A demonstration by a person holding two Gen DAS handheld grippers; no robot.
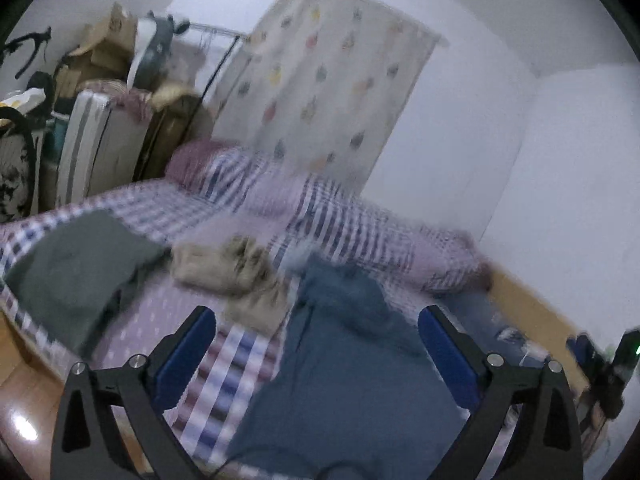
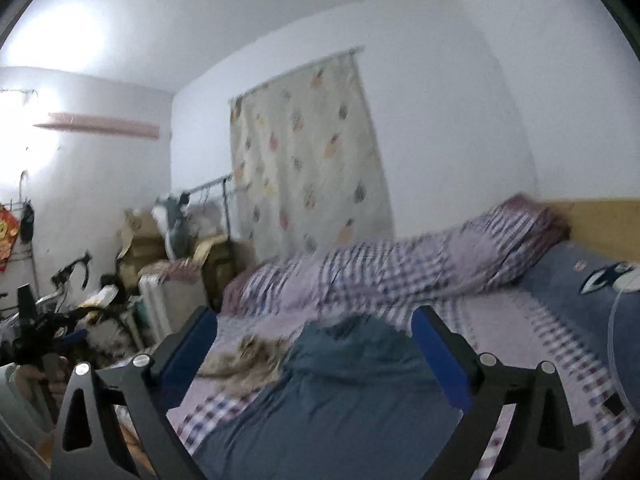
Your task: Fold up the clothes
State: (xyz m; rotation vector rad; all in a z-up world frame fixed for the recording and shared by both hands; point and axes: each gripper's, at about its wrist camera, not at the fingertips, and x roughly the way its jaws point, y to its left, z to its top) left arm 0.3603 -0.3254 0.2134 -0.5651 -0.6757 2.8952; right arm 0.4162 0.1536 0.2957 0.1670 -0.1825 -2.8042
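A blue garment (image 1: 352, 380) lies rumpled on the checked bed sheet (image 1: 224, 364), close in front of both cameras. My left gripper (image 1: 316, 316) hovers over it, jaws wide open, and its blue pads (image 1: 188, 356) press on nothing. My right gripper (image 2: 314, 314) is open too, above the same blue garment (image 2: 340, 392), with nothing gripped. A crumpled beige garment (image 1: 228, 268) sits just beyond it, also seen in the right wrist view (image 2: 252, 356). A flat grey-green garment (image 1: 76, 268) lies at the bed's left edge.
A rolled checked quilt (image 1: 320, 208) runs along the wall side of the bed. A blue pillow (image 2: 580, 280) rests by the yellow headboard (image 2: 600, 224). Boxes, a suitcase (image 1: 92, 140) and a bicycle (image 2: 60, 312) crowd the floor at left. A patterned curtain (image 1: 332, 80) hangs behind.
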